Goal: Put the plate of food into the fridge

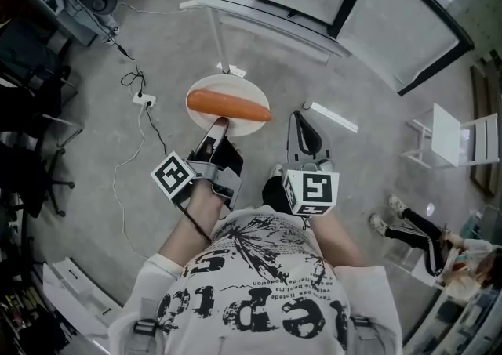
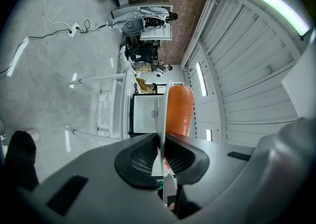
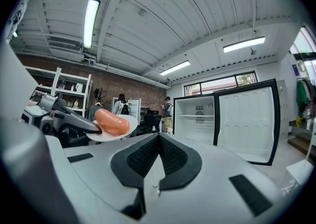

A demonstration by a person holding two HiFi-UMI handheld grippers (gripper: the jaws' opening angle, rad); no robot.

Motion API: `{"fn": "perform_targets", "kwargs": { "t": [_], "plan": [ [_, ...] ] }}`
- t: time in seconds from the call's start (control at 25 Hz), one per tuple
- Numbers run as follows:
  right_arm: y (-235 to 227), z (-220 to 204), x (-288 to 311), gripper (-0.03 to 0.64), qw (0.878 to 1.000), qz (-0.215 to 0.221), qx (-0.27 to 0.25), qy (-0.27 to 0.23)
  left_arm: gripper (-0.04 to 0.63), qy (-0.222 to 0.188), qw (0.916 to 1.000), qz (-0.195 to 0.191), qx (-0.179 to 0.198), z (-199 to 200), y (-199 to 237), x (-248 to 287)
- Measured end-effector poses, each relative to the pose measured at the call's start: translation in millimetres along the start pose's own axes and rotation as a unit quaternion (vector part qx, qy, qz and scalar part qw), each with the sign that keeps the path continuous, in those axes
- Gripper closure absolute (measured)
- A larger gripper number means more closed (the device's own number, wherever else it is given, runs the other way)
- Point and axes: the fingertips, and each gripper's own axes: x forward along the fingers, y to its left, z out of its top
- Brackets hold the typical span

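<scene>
A white plate (image 1: 241,88) carrying an orange sausage (image 1: 227,105) hangs in the air above the floor, with my left gripper (image 1: 219,124) shut on its near rim. In the left gripper view the plate (image 2: 162,119) shows edge-on between the pads, the sausage (image 2: 178,110) behind it. My right gripper (image 1: 304,132) is shut and holds nothing, level with the plate's right side. From the right gripper view the plate (image 3: 123,130) and sausage (image 3: 111,121) appear at the left. The fridge (image 3: 195,117) stands ahead with its door (image 3: 247,119) swung open and its shelves bare.
In the head view the open fridge door (image 1: 396,20) reaches out at the upper right. A white table leg (image 1: 221,40) stands just beyond the plate. Cables and a power strip (image 1: 143,99) lie on the floor at the left. A white chair (image 1: 459,138) is at the right.
</scene>
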Motion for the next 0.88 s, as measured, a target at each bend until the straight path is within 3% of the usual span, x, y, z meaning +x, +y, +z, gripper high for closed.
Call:
{"fn": "perform_targets", "kwargs": {
  "t": [0.48, 0.88],
  "plan": [
    [-96, 22, 136, 0.617, 0.999, 0.027, 0.009, -0.035, 0.561, -0.017, 0.9994, -0.02, 0.023, 21, -6, 166],
    [-182, 20, 205, 0.617, 0.999, 0.01, 0.008, -0.032, 0.561, 0.008, 0.9995, -0.022, 0.024, 17, -4, 288]
  ]
}}
